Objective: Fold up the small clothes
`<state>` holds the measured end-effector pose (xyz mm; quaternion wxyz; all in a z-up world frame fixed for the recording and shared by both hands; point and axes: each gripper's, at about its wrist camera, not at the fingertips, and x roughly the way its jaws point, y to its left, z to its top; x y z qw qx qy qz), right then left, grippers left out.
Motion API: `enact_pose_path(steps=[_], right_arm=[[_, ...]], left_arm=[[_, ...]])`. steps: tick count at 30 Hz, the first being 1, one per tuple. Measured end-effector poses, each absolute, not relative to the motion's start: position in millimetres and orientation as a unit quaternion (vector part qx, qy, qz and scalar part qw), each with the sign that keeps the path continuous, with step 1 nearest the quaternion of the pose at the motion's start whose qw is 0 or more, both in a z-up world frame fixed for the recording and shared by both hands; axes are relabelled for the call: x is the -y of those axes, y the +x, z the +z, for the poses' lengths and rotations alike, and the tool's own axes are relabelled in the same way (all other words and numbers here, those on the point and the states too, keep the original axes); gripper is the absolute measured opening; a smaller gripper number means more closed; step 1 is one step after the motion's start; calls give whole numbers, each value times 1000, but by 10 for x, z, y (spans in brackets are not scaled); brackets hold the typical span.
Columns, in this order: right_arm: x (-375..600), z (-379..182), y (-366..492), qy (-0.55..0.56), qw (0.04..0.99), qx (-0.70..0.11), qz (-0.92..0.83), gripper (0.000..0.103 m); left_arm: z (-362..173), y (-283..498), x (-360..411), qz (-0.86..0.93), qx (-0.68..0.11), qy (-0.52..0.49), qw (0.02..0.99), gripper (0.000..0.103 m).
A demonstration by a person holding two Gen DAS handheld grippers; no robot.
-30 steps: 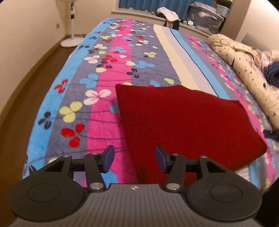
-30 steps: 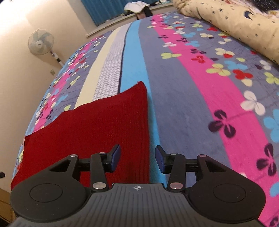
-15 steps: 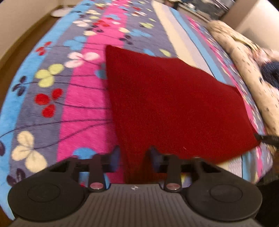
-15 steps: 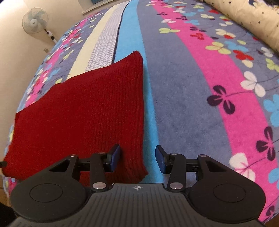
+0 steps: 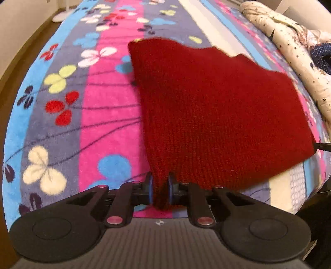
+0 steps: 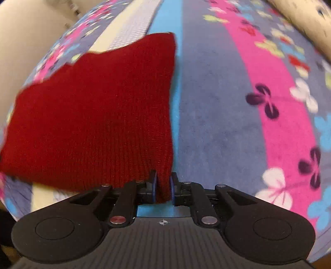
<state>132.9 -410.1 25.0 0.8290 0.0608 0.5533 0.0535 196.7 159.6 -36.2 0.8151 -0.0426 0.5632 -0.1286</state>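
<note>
A dark red knitted garment (image 5: 217, 107) lies folded on the flowered bedspread (image 5: 62, 99). My left gripper (image 5: 160, 189) is shut on its near left corner, and the cloth rises off the bed there. In the right wrist view the same red garment (image 6: 99, 115) fills the left half. My right gripper (image 6: 162, 188) is shut on its near right corner. The tip of the right gripper shows at the right edge of the left wrist view (image 5: 323, 145).
A cream quilt with small dark marks (image 5: 293, 41) is bunched along the right side of the bed. The bed edge and wooden floor (image 5: 12, 68) lie to the left, with a fan base (image 5: 61, 17) far back.
Both grippers moved forward to the garment's near edge and closed on its two near corners. The near edge has lifted off the bedspread.
</note>
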Motion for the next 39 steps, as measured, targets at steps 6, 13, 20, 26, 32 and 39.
enact_pose_path(steps=[6, 13, 20, 26, 32, 39], right_arm=[[4215, 605, 1222, 91, 878, -469, 36, 23], [3900, 370, 1327, 6, 849, -520, 92, 25], [3873, 555, 1350, 20, 870, -484, 90, 29], [3751, 403, 1427, -19, 859, -505, 81, 33], [3735, 351, 1457, -28, 855, -513, 67, 43], [3682, 287, 1503, -54, 854, -514, 65, 45]], left_arm=[[-25, 1810, -1541, -113, -473, -21, 873, 30], [-360, 1834, -1102, -169, -541, 77, 820, 31], [-197, 1821, -1065, -169, -498, 78, 847, 34], [-151, 1816, -1046, -156, -491, 77, 853, 35], [-139, 1857, -1032, -161, -481, 69, 859, 35], [-248, 1998, -968, -173, -503, 68, 844, 34]])
